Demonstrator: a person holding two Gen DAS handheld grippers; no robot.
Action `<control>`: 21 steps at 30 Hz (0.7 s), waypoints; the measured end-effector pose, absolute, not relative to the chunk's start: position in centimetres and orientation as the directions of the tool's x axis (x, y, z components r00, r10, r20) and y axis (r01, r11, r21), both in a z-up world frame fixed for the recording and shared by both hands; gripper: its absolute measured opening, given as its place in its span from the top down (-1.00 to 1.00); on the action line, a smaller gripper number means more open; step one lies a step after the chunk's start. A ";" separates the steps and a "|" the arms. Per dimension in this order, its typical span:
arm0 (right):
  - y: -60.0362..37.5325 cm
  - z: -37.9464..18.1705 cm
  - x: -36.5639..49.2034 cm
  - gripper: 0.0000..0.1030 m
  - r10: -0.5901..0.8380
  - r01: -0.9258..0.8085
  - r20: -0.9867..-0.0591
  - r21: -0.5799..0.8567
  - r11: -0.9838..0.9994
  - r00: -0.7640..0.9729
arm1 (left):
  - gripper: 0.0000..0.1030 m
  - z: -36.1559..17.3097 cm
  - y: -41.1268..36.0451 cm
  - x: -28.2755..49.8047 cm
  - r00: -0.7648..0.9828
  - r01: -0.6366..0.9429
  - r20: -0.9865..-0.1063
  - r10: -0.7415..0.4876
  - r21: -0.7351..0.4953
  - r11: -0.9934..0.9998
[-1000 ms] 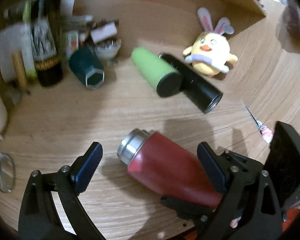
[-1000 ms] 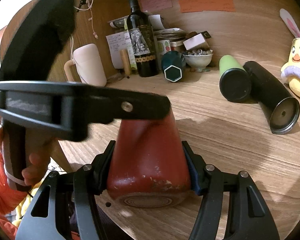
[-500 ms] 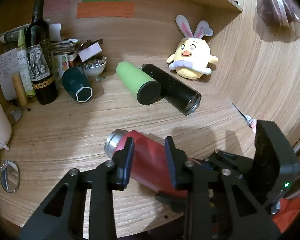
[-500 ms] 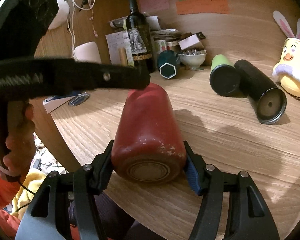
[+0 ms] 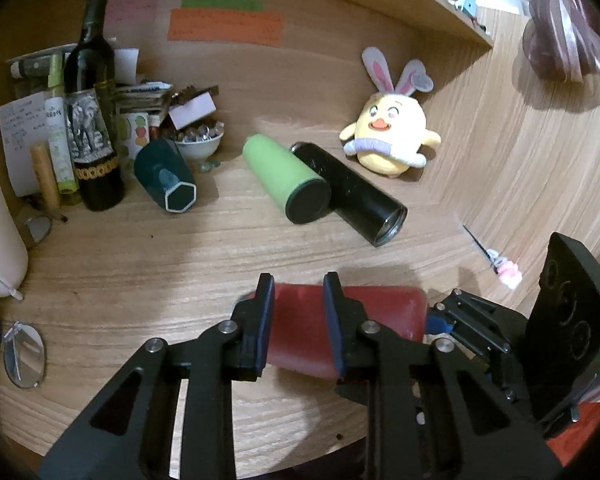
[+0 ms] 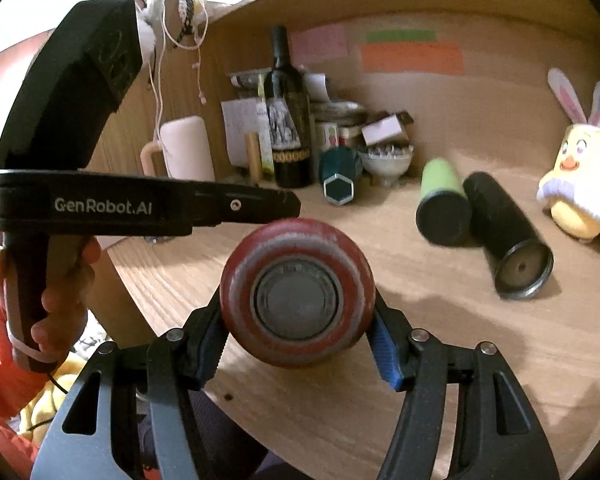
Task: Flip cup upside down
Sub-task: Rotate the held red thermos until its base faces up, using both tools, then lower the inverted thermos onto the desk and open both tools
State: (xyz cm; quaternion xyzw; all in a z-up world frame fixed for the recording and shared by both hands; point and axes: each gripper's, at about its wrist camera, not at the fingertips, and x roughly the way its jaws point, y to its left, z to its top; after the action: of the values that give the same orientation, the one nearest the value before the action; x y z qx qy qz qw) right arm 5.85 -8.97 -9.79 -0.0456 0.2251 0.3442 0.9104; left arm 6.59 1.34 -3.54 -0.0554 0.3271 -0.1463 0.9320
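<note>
The red metal cup (image 6: 298,294) is held horizontal above the wooden table (image 6: 440,360), its base facing the right wrist camera. My right gripper (image 6: 298,344) is shut on the cup near its base. In the left wrist view the cup (image 5: 380,316) lies sideways behind my left gripper (image 5: 299,316), whose jaws stand nearly closed around the cup's neck end. The cup's mouth is hidden. The left gripper's body (image 6: 140,208) shows side-on in the right wrist view.
A green cup (image 5: 286,180), a black tumbler (image 5: 352,196) and a dark teal hexagonal cup (image 5: 166,180) lie on their sides at the back. A wine bottle (image 5: 94,120), a bowl (image 5: 198,144), a yellow plush chick (image 5: 390,136) and a white mug (image 6: 186,148) stand around. The table edge is near.
The cup has tilted from base-down to horizontal in my right gripper. My left gripper went from wide open to nearly closed and rose in front of the cup.
</note>
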 end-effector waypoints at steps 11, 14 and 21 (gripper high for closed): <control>-7.4 -8.3 7.8 -0.14 0.612 -0.649 -0.411 0.063 0.759 0.676 | 0.52 -0.5 3.0 6.6 0.759 0.268 -0.546 -0.354 -0.233 0.935; -6.8 -8.2 8.2 -0.14 0.610 -0.651 -0.410 0.052 0.757 0.677 | 0.52 0.4 3.0 6.7 0.756 0.297 -0.533 -0.380 -0.238 0.925; -5.9 -7.9 9.4 -0.14 0.608 -0.650 -0.418 0.053 0.758 0.675 | 0.47 0.1 3.0 8.1 0.751 0.289 -0.554 -0.359 -0.213 0.933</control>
State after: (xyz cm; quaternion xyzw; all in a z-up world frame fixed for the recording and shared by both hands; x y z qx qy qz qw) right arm 9.43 -5.91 -7.88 -0.0501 0.2098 0.3442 0.9138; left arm 8.09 3.04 0.13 -0.0570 0.3072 -0.1736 0.9339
